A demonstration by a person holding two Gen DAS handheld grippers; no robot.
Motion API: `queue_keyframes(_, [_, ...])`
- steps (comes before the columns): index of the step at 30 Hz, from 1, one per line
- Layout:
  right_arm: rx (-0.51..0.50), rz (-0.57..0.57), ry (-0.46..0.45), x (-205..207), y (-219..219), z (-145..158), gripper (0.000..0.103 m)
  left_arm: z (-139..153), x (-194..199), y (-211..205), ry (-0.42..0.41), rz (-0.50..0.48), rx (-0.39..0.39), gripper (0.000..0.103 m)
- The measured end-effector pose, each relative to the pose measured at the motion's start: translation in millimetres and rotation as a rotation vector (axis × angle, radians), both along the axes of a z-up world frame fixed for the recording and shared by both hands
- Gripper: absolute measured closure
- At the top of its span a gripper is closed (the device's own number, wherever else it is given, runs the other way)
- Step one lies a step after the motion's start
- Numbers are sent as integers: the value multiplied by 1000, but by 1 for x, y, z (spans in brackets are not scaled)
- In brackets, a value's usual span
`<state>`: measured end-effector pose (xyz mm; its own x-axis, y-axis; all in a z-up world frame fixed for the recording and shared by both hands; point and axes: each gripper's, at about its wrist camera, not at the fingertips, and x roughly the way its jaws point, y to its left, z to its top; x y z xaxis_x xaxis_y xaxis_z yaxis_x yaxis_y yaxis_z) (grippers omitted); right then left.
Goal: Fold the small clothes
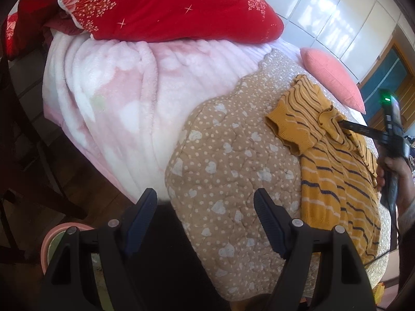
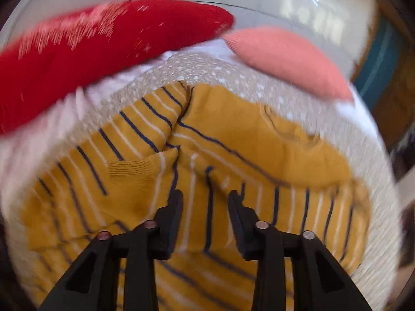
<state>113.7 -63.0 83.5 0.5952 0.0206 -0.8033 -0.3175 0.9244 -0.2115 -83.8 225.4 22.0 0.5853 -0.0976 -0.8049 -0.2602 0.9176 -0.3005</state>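
Observation:
A small mustard-yellow knit top (image 1: 337, 160) with navy and white stripes lies on a tan quilt (image 1: 233, 160) with white hearts and dots. My left gripper (image 1: 207, 204) is open and empty, hovering over the quilt's near edge, left of the top. My right gripper (image 2: 206, 202) is open, its fingers just above the top (image 2: 233, 140), with striped cloth showing between them; this view is motion-blurred. In the left wrist view the right gripper (image 1: 345, 124) reaches in from the right near the top's frilled collar, with a sleeve folded over the body.
A pink fleece blanket (image 1: 124, 98) covers the bed left of the quilt. A red floral duvet (image 1: 168, 7) is piled at the back. A coral cushion (image 1: 334, 77) lies beyond the top. A dark chair (image 1: 20, 129) and a pink basin (image 1: 57, 238) stand at the left.

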Motion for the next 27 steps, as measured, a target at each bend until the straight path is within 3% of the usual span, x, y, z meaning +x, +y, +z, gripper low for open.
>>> queue_keyframes(3, [-116,143,73,20,17,-16,48,-1,-1,1,5,5,5,27])
queue_keyframes(5, [-143,201,133,34,20,-25,40,-4,-1,1,13,8,10,27])
queue_keyframes(7, [-142,220,160,46,16,-28,35,-7,0,2,24,15,8,27])
queue_keyframes(11, [-83,229,192,55,5,-27,34,-14,4,5,46,32,-3,27])
queue_keyframes(12, [-60,230,199,54,2,-26,44,-16,5,5,51,32,-7,27])
queue_keyframes(13, [-12,232,219,53,0,-26,67,-18,7,5,59,30,-14,27])
queue_keyframes(14, [19,224,229,52,-3,-24,78,-20,8,5,65,27,-20,27])
queue_keyframes(16, [74,204,194,44,-13,-13,93,-22,10,3,71,20,-28,27])
queue_keyframes(19, [157,144,136,48,-36,21,94,-24,12,0,72,11,-30,27])
queue_keyframes(24, [27,-163,-212,70,-72,105,94,-26,14,-3,70,8,-58,27])
queue_keyframes(27, [100,-162,-195,65,-65,109,93,-27,14,-4,71,6,-64,27])
